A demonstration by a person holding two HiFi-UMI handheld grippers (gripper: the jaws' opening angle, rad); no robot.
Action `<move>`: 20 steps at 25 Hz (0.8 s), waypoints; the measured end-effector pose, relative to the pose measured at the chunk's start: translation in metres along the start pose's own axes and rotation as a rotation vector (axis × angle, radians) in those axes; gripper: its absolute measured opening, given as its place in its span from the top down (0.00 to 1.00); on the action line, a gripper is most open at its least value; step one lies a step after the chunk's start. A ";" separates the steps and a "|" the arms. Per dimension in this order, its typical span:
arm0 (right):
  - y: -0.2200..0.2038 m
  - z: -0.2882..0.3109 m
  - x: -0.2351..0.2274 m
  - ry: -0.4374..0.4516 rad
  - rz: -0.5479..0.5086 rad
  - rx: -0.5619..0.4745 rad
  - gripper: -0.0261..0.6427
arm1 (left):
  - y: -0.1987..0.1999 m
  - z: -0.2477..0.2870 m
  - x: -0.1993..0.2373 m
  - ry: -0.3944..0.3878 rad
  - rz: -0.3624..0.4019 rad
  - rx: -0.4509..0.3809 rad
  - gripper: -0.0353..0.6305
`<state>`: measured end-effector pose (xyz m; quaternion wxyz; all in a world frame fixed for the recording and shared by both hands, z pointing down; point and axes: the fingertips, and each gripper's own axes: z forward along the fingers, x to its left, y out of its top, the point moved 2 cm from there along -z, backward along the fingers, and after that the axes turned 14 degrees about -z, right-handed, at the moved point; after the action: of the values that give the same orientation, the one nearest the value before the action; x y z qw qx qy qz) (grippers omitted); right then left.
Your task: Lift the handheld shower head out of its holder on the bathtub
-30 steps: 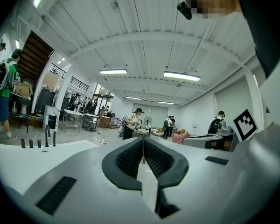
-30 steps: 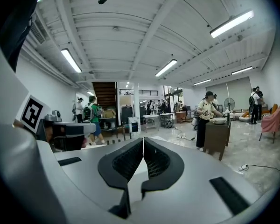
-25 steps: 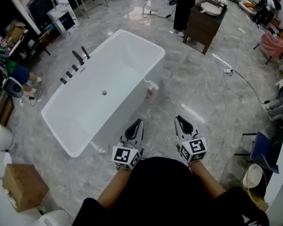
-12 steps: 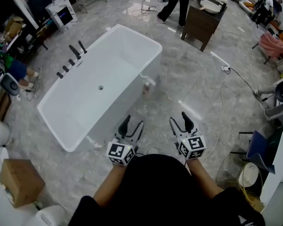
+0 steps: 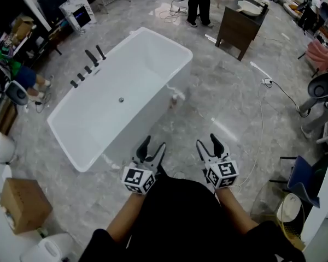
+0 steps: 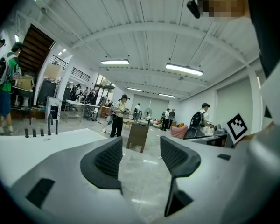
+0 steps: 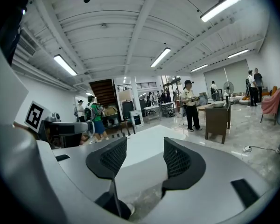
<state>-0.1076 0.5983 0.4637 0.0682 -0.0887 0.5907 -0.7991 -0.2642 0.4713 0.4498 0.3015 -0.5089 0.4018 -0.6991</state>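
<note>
The white bathtub (image 5: 169, 51) stands slantwise on the grey floor ahead of me. A row of black fittings (image 5: 87, 65) runs along its far left rim; the two tallest (image 5: 93, 57) stand at the row's far end. From here I cannot tell which one is the handheld shower head. My left gripper (image 5: 153, 145) and right gripper (image 5: 206, 142) are held close to my body, well short of the tub, both open and empty. The left gripper view shows open jaws (image 6: 140, 148), with the fittings (image 6: 49, 125) far off on the left. In the right gripper view the open jaws (image 7: 140, 155) frame the tub (image 7: 149, 141).
A dark wooden vanity (image 5: 238, 29) with a basin stands beyond the tub, and a person (image 5: 198, 1) stands near it. A cable (image 5: 273, 89) trails over the floor on the right. A cardboard box (image 5: 19, 203) sits at the lower left, a blue chair (image 5: 300, 173) at the right.
Both grippers went from shut to open. The person at the back walked left from the vanity. My view shifted slightly.
</note>
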 end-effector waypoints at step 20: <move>-0.014 0.047 -0.044 -0.064 0.020 0.034 0.64 | 0.000 0.083 0.022 -0.079 -0.007 0.086 0.60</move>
<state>-0.0548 0.5683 0.4874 0.0965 -0.1069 0.5753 -0.8052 -0.1913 0.4320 0.4735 0.3364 -0.5241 0.3575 -0.6959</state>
